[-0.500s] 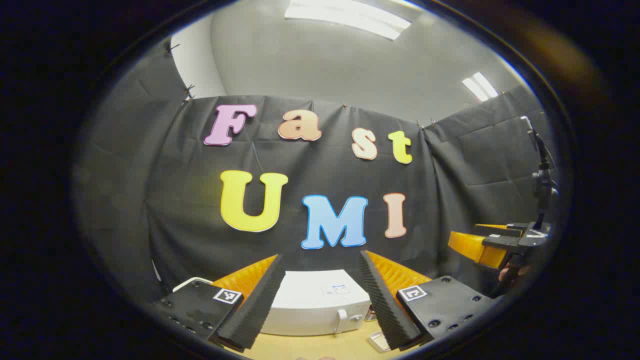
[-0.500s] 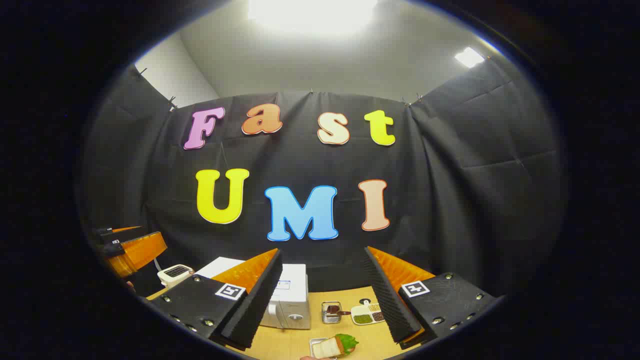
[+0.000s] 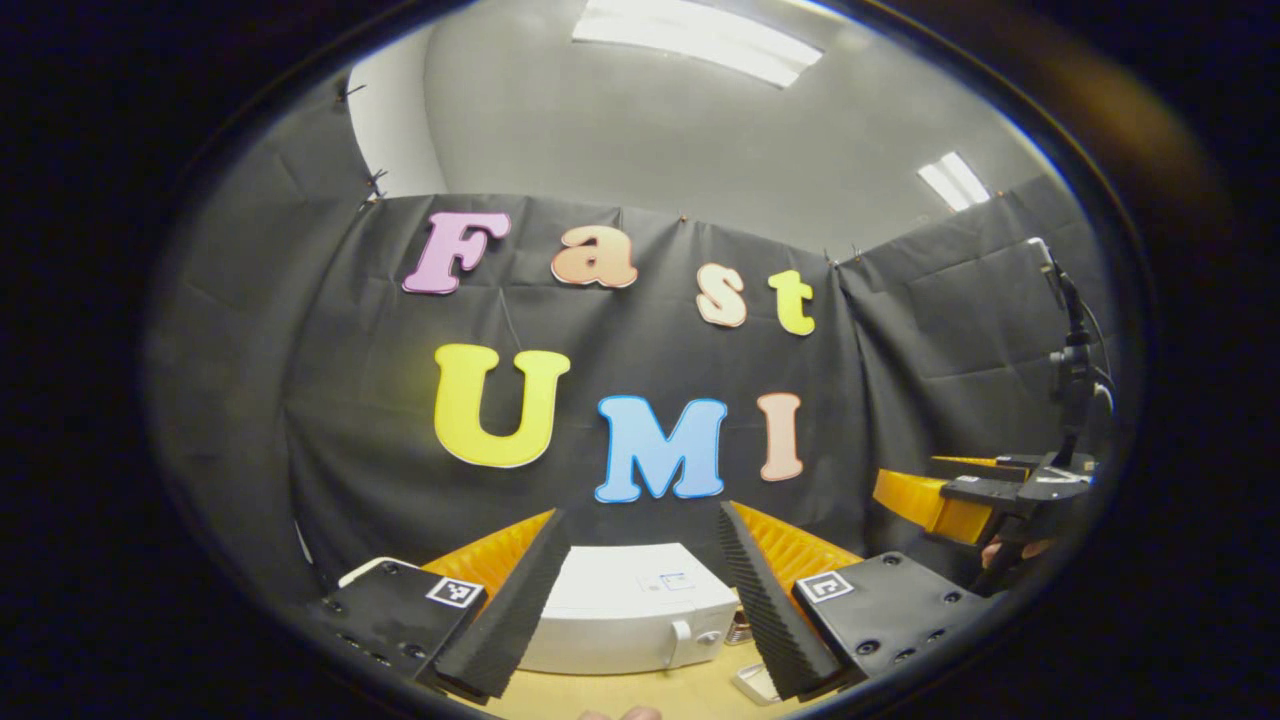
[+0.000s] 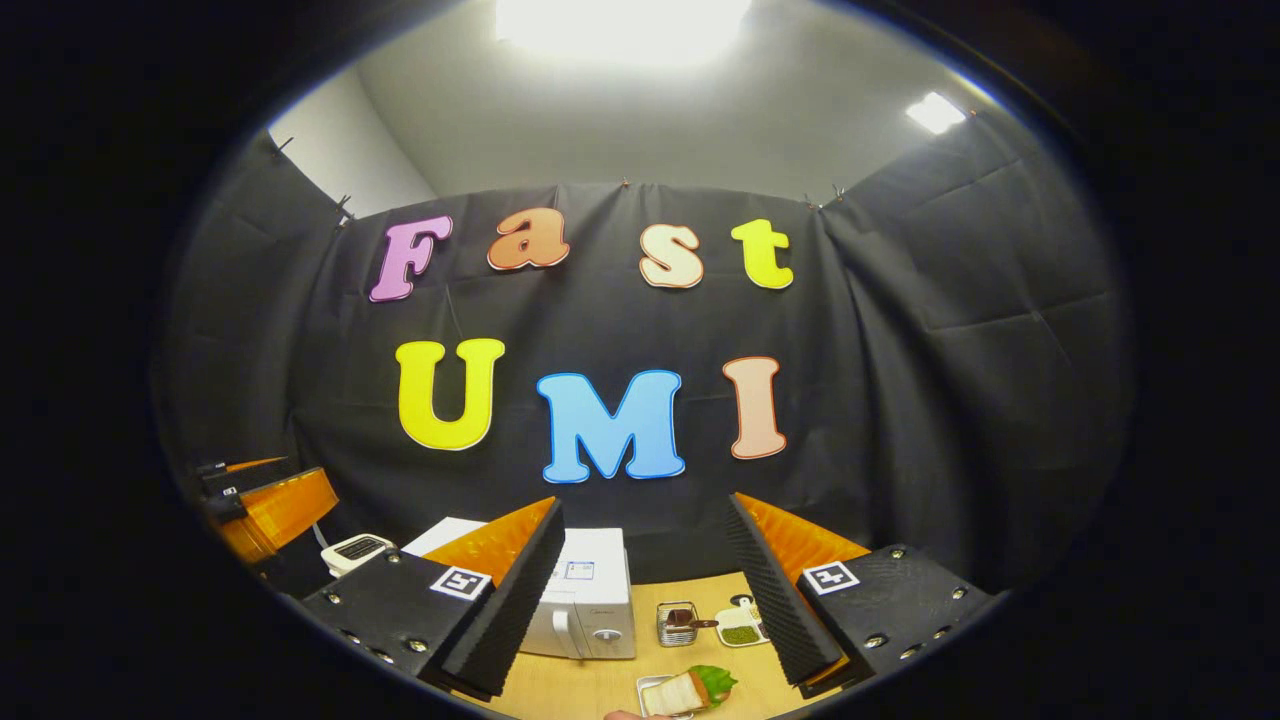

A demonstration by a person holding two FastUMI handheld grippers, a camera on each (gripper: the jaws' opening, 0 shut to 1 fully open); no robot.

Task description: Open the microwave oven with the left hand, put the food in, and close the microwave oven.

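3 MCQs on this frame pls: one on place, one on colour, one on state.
1. Where does the sandwich sit relative to the microwave in the right gripper view?
A. On top of it
B. On the table in front of it, to its right
C. Inside it

2. What colour is the microwave's casing?
A. White
B. Red
C. Black

3. What state is the left gripper in?
A. Shut on the microwave handle
B. Shut on the sandwich
C. Open, holding nothing

Answers:
1. B: the sandwich lies on a small tray on the wooden table, nearer the camera than the microwave.
2. A: its top and front show white in both views.
3. C: the jaws stand wide apart in the left gripper view, with the microwave seen beyond the gap.
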